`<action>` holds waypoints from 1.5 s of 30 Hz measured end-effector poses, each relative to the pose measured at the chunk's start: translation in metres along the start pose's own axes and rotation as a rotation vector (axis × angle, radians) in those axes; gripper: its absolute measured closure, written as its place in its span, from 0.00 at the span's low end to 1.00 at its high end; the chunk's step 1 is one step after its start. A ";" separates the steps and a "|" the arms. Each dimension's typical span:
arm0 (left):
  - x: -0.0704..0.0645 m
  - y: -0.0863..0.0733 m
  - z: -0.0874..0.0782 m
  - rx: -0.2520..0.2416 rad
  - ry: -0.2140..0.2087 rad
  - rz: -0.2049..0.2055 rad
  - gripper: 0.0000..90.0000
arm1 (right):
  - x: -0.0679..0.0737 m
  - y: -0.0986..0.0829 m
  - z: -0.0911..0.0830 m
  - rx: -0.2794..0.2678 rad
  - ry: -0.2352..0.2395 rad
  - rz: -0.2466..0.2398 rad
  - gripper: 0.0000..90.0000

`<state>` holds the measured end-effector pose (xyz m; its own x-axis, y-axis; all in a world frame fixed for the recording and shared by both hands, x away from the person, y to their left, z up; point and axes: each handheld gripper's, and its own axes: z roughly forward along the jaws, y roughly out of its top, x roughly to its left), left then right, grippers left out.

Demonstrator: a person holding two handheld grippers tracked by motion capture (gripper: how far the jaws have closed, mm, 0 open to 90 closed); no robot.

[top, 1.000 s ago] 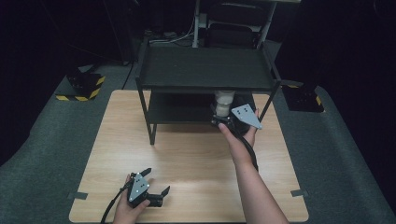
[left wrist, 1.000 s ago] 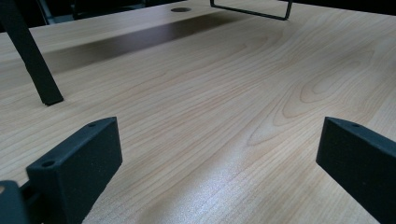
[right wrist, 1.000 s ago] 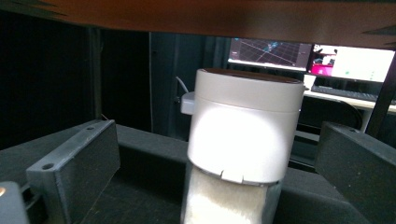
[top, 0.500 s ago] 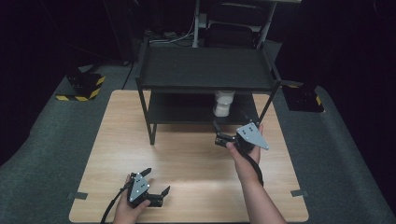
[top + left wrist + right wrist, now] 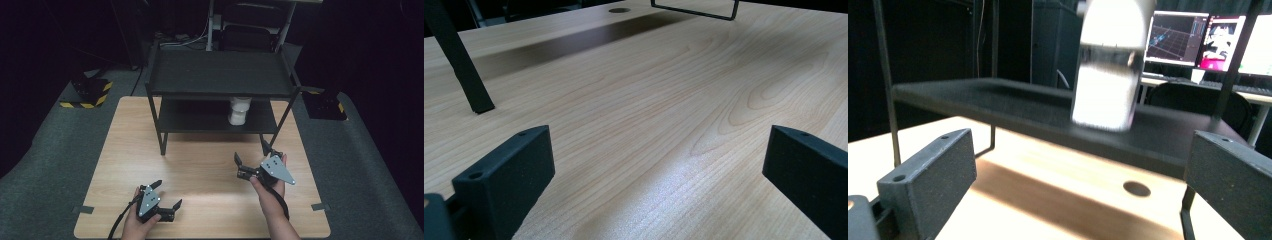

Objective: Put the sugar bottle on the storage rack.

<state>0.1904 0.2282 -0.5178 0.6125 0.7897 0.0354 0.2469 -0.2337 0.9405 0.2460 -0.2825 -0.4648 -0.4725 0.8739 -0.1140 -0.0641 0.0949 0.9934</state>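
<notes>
White bottle [image 5: 239, 110] upright on lower shelf [image 5: 190, 121], label unreadable, both grippers spread, empty.

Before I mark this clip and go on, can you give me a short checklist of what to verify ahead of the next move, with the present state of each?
1. White plastic bottle upright on the black metal rack's lower shelf: ok.
2. Right hand-held gripper open, nothing between its jaws: ok.
3. Right hand-held gripper apart from the bottle, out over the light wooden table: ok.
4. Left hand-held gripper open and empty, low near the table's front edge: ok.
5. Bottle's cap closed: cannot tell, the upper shelf hides it.
</notes>
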 end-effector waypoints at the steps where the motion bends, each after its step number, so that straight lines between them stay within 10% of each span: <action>1: 0.000 0.000 0.000 0.000 0.000 0.000 0.01 | 0.000 -0.004 -0.004 0.005 0.001 -0.002 0.00; 25: -0.001 0.000 0.000 -0.001 0.004 0.004 0.01 | -0.004 -0.055 -0.042 0.172 -0.009 0.025 0.00; 45: -0.001 0.000 0.000 0.000 0.004 0.004 0.01 | -0.006 -0.057 -0.039 0.308 -0.008 0.021 0.00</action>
<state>0.1898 0.2275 -0.5180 0.6106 0.7909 0.0403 0.2445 -0.2366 0.9403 0.2182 -0.3119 -0.5216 -0.4636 0.8810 -0.0941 0.2157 0.2153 0.9524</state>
